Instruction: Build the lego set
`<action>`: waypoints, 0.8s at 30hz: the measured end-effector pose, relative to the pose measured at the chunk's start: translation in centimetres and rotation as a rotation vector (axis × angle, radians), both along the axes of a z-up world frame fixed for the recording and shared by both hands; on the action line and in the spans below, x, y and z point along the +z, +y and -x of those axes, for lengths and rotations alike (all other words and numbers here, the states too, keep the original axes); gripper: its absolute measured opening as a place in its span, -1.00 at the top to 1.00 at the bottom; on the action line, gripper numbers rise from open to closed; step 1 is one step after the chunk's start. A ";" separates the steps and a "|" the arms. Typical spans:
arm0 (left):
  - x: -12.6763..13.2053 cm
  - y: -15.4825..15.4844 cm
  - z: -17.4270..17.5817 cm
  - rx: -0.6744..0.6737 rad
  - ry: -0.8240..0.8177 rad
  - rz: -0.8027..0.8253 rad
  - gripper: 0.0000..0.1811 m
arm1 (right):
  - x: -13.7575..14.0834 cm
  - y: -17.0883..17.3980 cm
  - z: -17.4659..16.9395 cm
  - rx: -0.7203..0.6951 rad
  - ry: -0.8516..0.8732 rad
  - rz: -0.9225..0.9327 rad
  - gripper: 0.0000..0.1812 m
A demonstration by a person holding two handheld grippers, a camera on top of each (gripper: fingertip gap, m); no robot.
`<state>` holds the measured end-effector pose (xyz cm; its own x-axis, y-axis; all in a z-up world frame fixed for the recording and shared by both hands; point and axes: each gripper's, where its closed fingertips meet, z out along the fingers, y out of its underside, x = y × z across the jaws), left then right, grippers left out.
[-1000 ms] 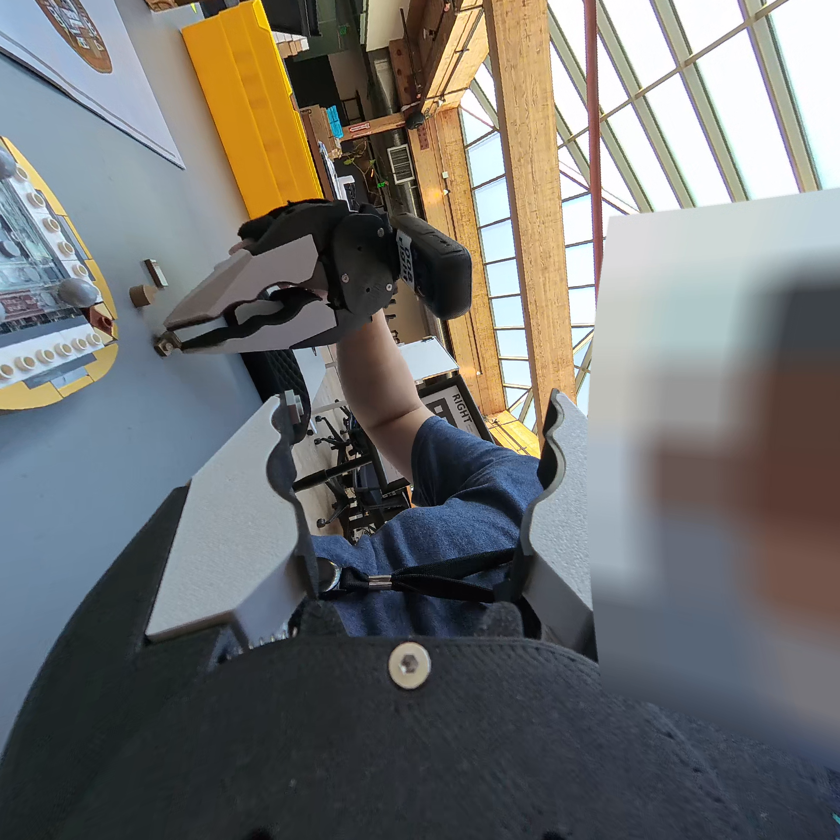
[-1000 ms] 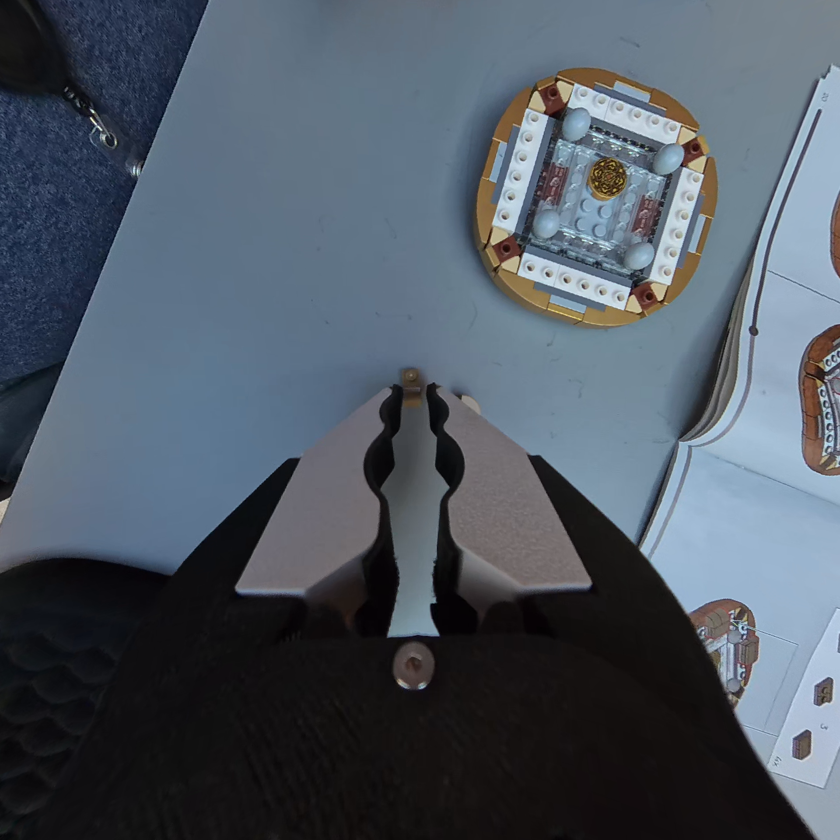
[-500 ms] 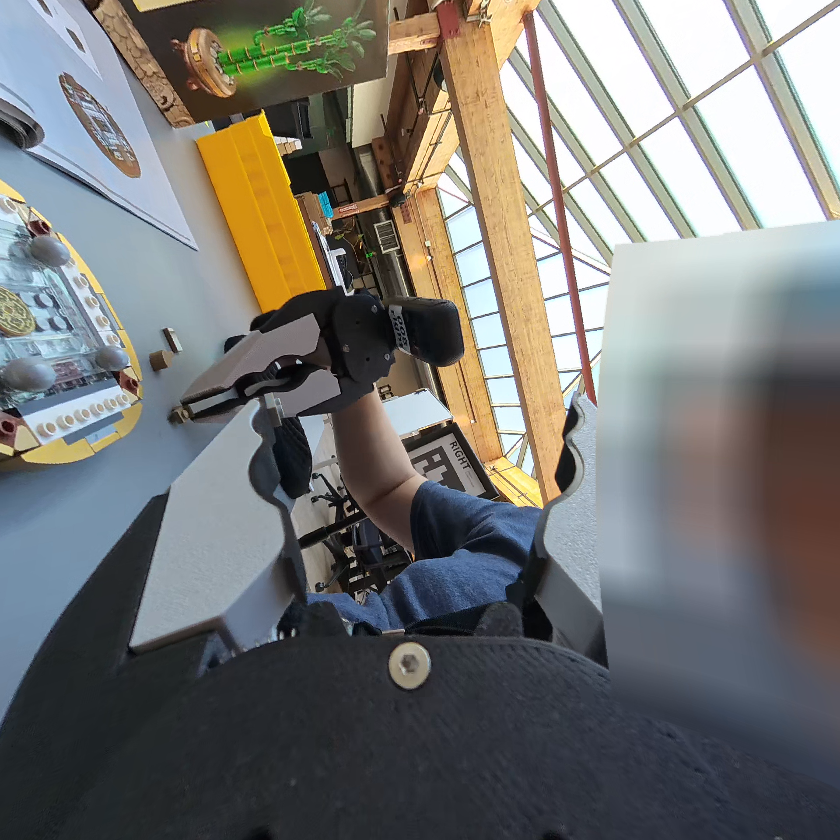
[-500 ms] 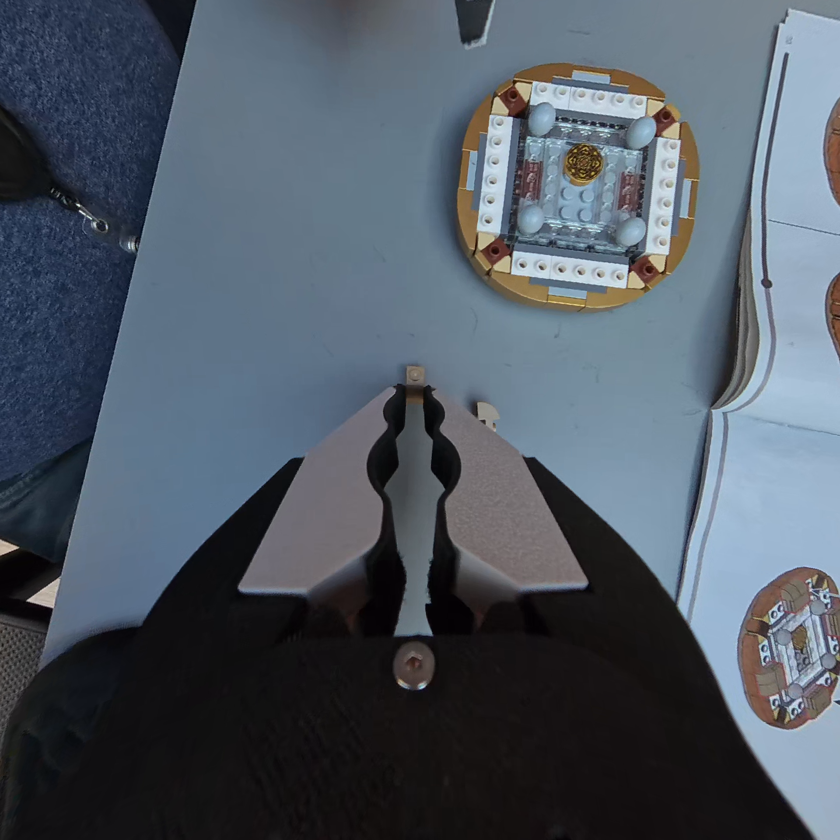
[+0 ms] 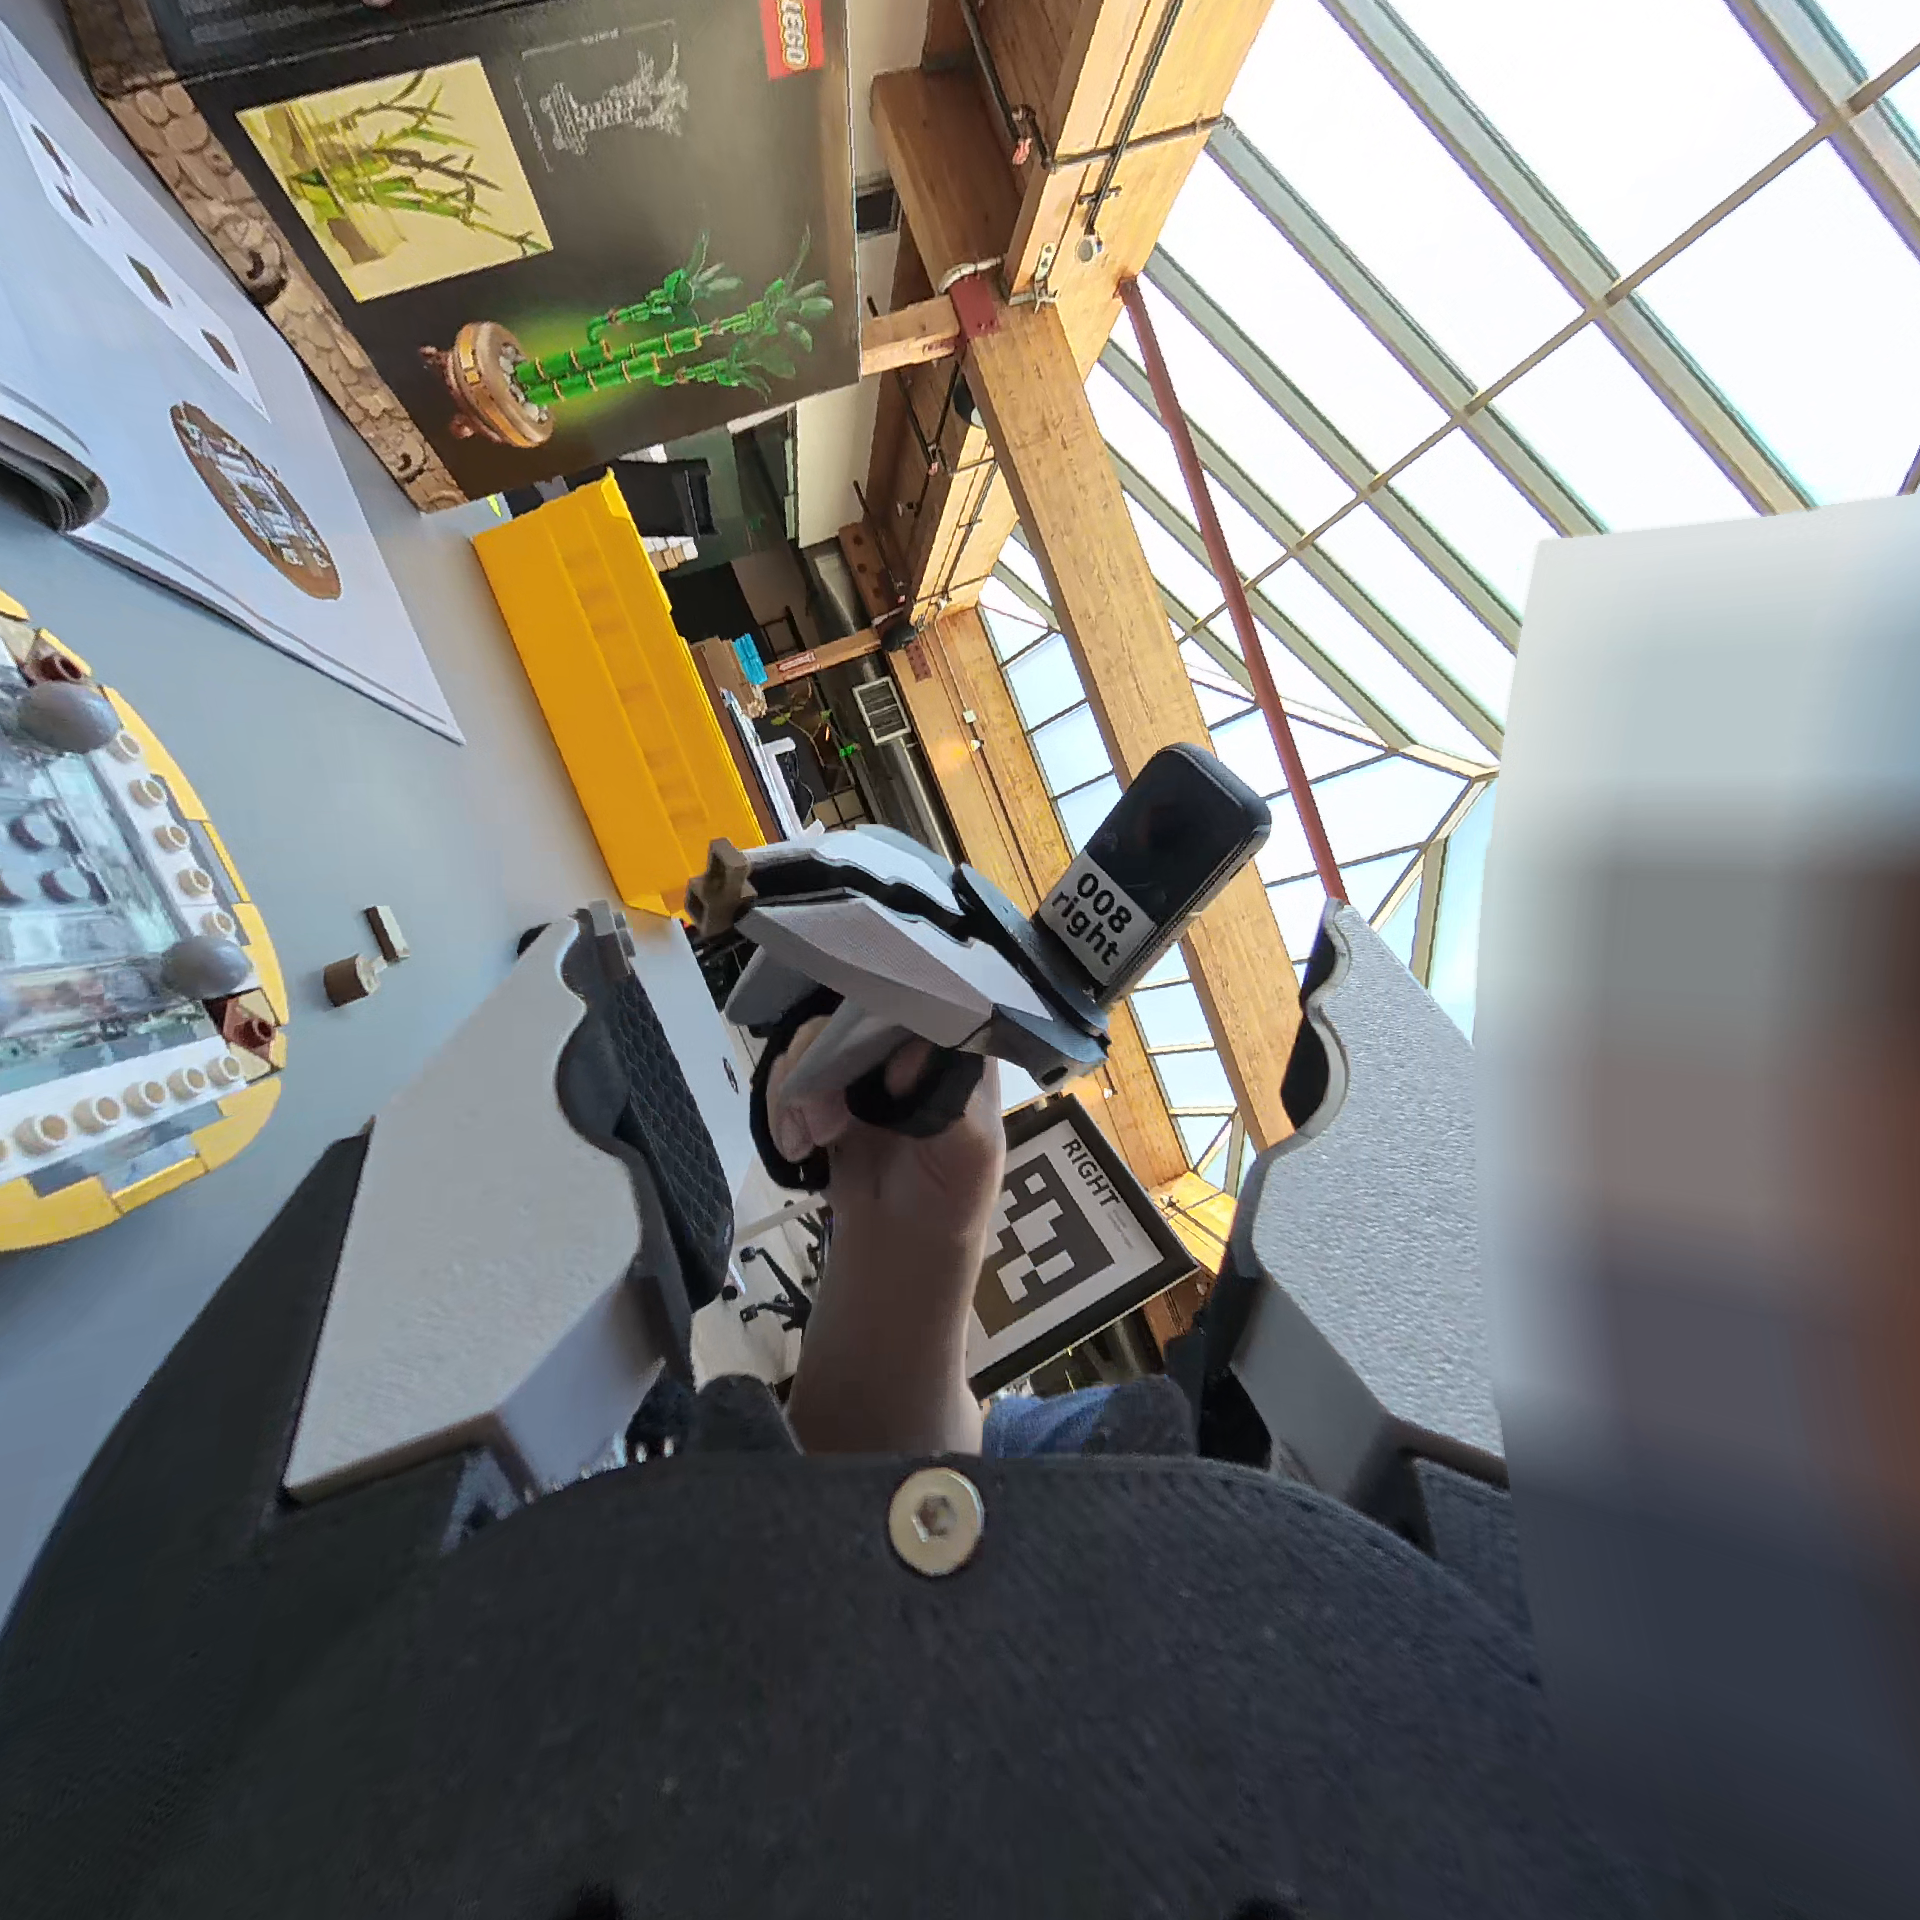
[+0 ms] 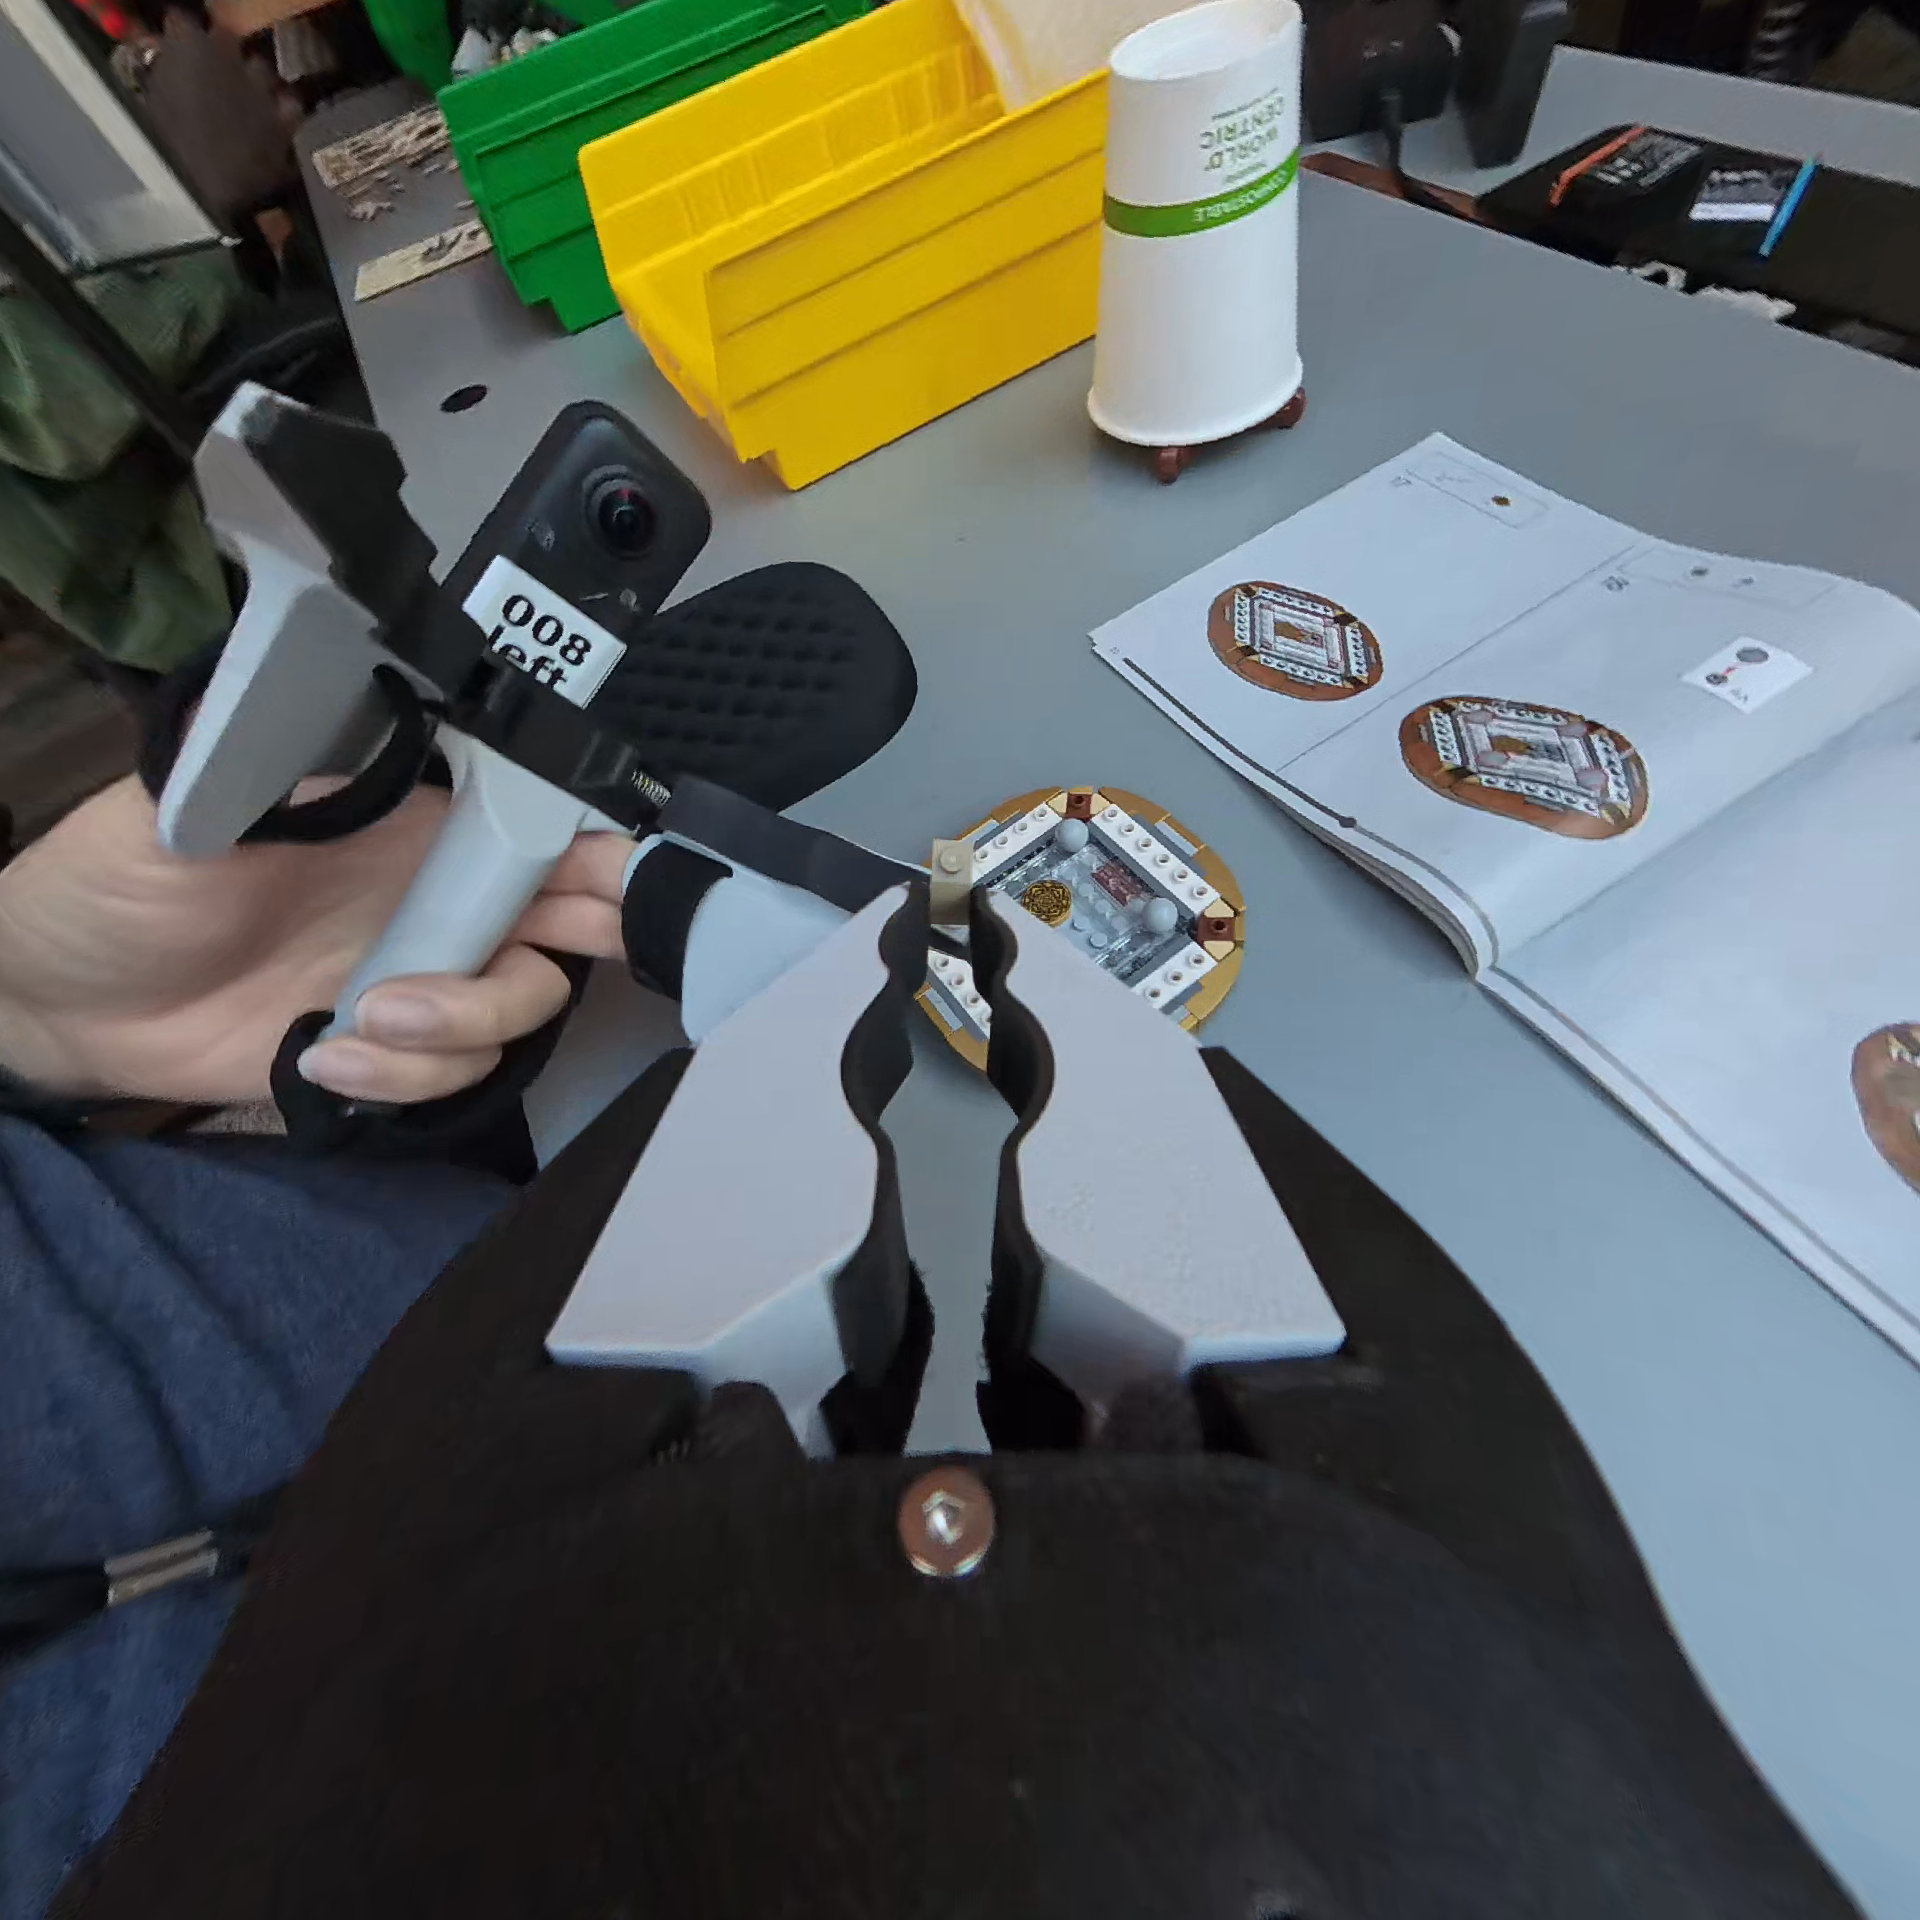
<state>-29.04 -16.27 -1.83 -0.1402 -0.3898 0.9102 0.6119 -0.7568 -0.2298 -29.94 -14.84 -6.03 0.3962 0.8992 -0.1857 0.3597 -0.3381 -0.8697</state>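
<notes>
Two tools raised, right tool (image 6: 951,899) pinching small tan brick (image 6: 949,885), left tool (image 5: 961,997) spread wide, holding nothing

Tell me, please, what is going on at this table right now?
A person is building a lego set with hand-held tongs. The right tongs are shut on a small tan piece, lifted off the table above the round base. The left tongs are open and empty, held up beside them. Two more small pieces lie by the base, and the booklet is open to its right.
</notes>
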 end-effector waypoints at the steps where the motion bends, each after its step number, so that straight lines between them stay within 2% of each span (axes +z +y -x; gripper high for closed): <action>1: 0.1 0.1 0.0 0.017 -0.010 -0.006 -0.43 | -0.1 0.2 0.0 -0.044 -0.003 0.012 0.93; 4: 0.2 0.4 0.2 0.060 -0.025 -0.019 -0.42 | -0.6 0.4 -0.4 -0.138 -0.033 0.041 0.94; 11: 0.3 0.8 0.2 0.088 -0.053 -0.022 -0.44 | -0.5 -0.1 0.1 -0.204 -0.022 0.116 0.93; 15: 0.8 0.7 -0.3 0.085 -0.037 -0.053 -0.43 | -0.4 0.2 -0.3 -0.261 -0.070 0.042 0.93; 24: 0.6 0.4 -0.5 0.086 -0.043 -0.051 -0.42 | -0.6 -0.3 -0.4 -0.280 -0.148 0.018 0.93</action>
